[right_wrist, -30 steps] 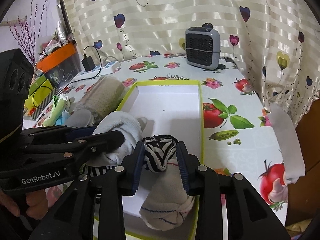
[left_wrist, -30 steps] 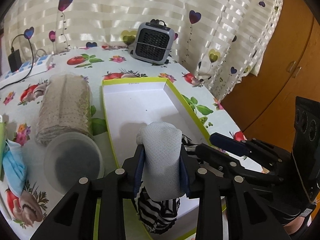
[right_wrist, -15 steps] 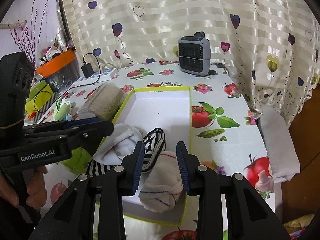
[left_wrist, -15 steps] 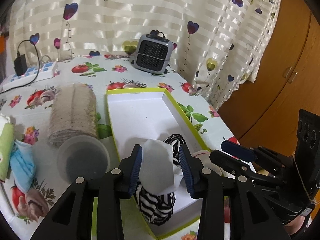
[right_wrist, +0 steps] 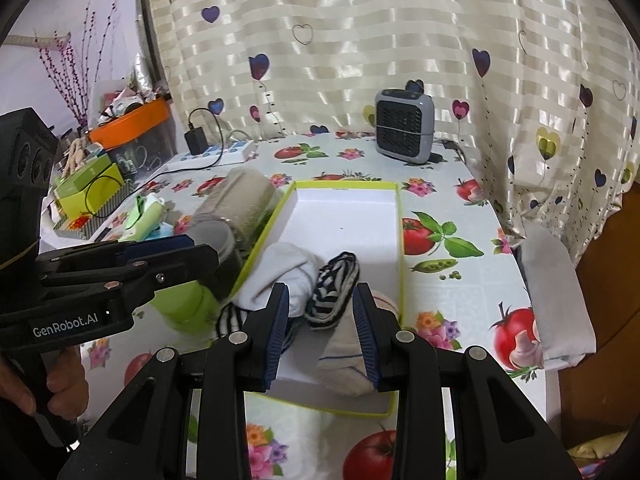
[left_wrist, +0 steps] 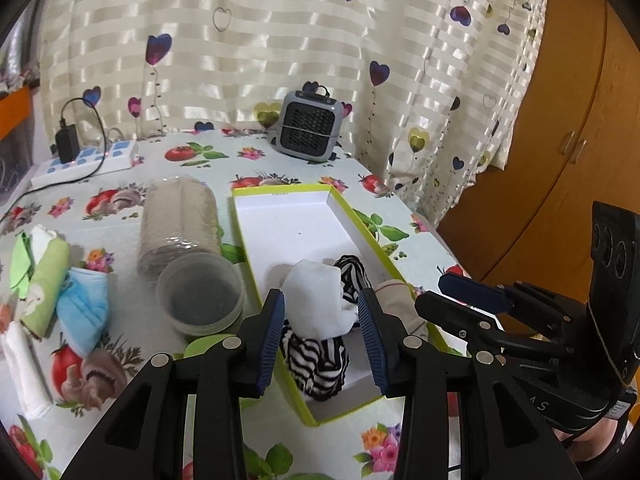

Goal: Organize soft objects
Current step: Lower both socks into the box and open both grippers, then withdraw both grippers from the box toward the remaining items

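Both hand-held grippers, left (left_wrist: 322,336) and right (right_wrist: 320,330), are hanging open and empty over the box (left_wrist: 280,196); socks (left_wrist: 316,300) are lying inside, deposited for sorting.

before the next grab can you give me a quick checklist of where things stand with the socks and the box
1. Left gripper open, nothing held: ok.
2. Right gripper open, nothing held: ok.
3. White sock, striped sock and cream sock inside the box: ok.
4. Far half of the box free for more: ok.
5. Green cloth roll and blue cloth in the box: not ok, they lie on the table left of it.
6. Clear jar out of the way: cannot tell, it lies beside the box.
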`<action>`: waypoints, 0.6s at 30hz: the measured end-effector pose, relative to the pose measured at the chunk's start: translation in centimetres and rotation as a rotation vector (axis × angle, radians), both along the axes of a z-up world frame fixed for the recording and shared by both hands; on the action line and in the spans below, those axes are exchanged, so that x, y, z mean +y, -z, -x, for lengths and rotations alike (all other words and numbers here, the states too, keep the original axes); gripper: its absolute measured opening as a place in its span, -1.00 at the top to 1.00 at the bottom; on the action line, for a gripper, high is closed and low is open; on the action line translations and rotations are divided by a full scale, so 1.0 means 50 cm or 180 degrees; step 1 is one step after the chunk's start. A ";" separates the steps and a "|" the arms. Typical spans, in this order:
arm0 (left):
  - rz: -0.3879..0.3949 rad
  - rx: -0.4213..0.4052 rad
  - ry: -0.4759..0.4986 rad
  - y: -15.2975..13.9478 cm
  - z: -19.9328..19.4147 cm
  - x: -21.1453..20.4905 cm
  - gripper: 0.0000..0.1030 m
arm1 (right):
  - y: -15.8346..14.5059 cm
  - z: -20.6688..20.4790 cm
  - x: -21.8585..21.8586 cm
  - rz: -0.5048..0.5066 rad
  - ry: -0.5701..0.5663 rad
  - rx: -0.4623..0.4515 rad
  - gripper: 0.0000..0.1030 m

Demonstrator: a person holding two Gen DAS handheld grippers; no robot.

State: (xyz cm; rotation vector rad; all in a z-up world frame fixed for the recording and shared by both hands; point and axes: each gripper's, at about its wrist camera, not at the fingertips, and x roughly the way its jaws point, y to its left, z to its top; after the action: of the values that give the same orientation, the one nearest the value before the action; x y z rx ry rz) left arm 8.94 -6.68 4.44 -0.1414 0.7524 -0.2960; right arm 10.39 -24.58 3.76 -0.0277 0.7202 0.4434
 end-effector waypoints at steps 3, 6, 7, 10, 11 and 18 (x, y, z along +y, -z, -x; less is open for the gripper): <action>0.0003 -0.0018 -0.0030 -0.006 0.017 0.010 0.28 | -0.007 0.011 0.010 0.0001 -0.0043 -0.0031 0.33; -0.0005 -0.0029 -0.0067 -0.008 0.030 0.020 0.28 | -0.014 0.023 0.021 -0.0001 -0.0093 -0.0062 0.33; -0.0007 -0.0024 -0.0085 -0.009 0.034 0.023 0.28 | -0.015 0.025 0.022 -0.0002 -0.0103 -0.0068 0.33; 0.0001 -0.0027 -0.0124 -0.009 0.043 0.033 0.28 | -0.018 0.034 0.031 0.0001 -0.0138 -0.0085 0.33; 0.0006 -0.0030 -0.0134 -0.009 0.047 0.037 0.28 | -0.019 0.037 0.034 -0.0002 -0.0151 -0.0092 0.33; 0.0032 -0.0030 -0.0198 -0.008 0.059 0.058 0.28 | -0.026 0.050 0.049 0.0007 -0.0204 -0.0118 0.33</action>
State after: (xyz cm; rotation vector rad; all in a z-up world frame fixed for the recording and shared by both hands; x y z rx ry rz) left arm 5.98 -3.79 4.83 -0.1726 0.7358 -0.2411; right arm 7.87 -22.13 5.05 -0.0612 0.6847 0.5023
